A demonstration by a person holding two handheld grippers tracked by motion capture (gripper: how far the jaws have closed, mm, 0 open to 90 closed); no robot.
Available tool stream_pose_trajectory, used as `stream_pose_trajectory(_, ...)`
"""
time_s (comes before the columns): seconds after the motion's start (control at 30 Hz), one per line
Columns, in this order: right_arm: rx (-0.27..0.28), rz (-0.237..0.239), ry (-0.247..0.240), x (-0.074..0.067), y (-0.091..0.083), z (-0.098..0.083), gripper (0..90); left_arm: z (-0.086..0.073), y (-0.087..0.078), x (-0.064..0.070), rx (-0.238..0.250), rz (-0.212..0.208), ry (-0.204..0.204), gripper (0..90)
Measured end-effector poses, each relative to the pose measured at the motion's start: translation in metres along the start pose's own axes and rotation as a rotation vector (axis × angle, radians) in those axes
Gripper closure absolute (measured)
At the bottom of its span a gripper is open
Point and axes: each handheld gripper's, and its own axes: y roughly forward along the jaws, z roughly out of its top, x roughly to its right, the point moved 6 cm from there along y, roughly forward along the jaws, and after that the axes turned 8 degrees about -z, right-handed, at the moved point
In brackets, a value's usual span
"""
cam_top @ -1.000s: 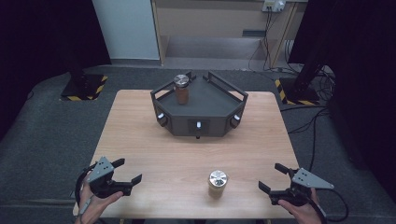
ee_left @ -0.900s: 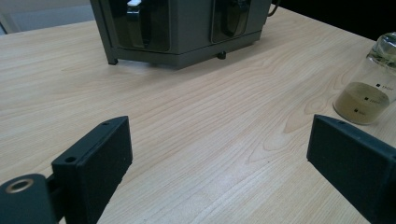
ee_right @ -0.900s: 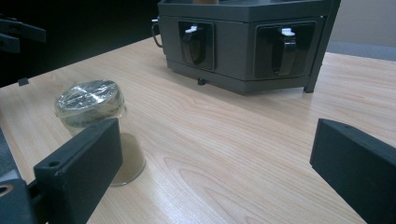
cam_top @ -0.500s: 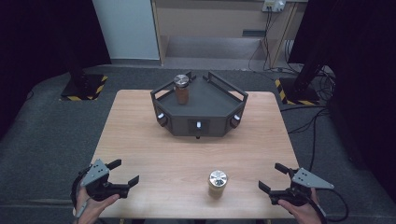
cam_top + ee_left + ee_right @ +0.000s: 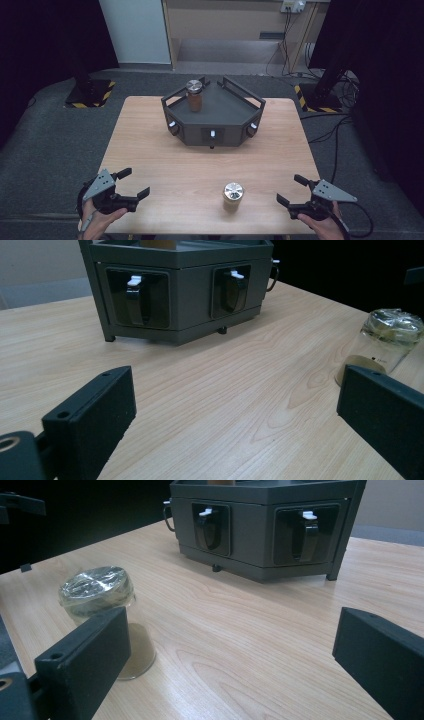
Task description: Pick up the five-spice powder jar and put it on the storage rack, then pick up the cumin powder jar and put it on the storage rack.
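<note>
**Two open tools flank a capped jar on a wooden worktop**

The worktop is pale wood with a fine, wavy grain and a matte finish. Near its front edge stands a small round jar, clear-walled, with tan contents in its lower part and a shiny, crinkled silvery cap. It stands upright and alone on bare wood.

Toward the back sits a dark grey, angular tray unit with flat metal-looking faces, raised rails and recessed windows holding black knobs with white tips. A second jar, brown below and silver-capped, stands in its left rear corner.

The left tool is held low at the front left corner of the worktop; its jaws have just been opening and now stand wide apart with nothing between them. The right tool is at the front right corner, jaws likewise apart and empty. Both have blocky black jaws with flat matte pads.

The front jar lies between the two tools, nearer the right one, and touches neither.
</note>
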Motion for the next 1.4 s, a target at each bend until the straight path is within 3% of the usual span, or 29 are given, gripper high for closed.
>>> stream_pose_trajectory(1.0,-0.006,-0.001,0.002,-0.0003,0.0022,0.0003,2.6,0.0003,0.0012,0.0020,-0.019,-0.015,0.026,0.8)
stream_pose_trajectory(1.4,0.011,0.010,0.015,0.0037,-0.0016,0.0011,2.2,-0.0005,-0.0005,-0.0006,-0.016,0.001,0.002,0.9)
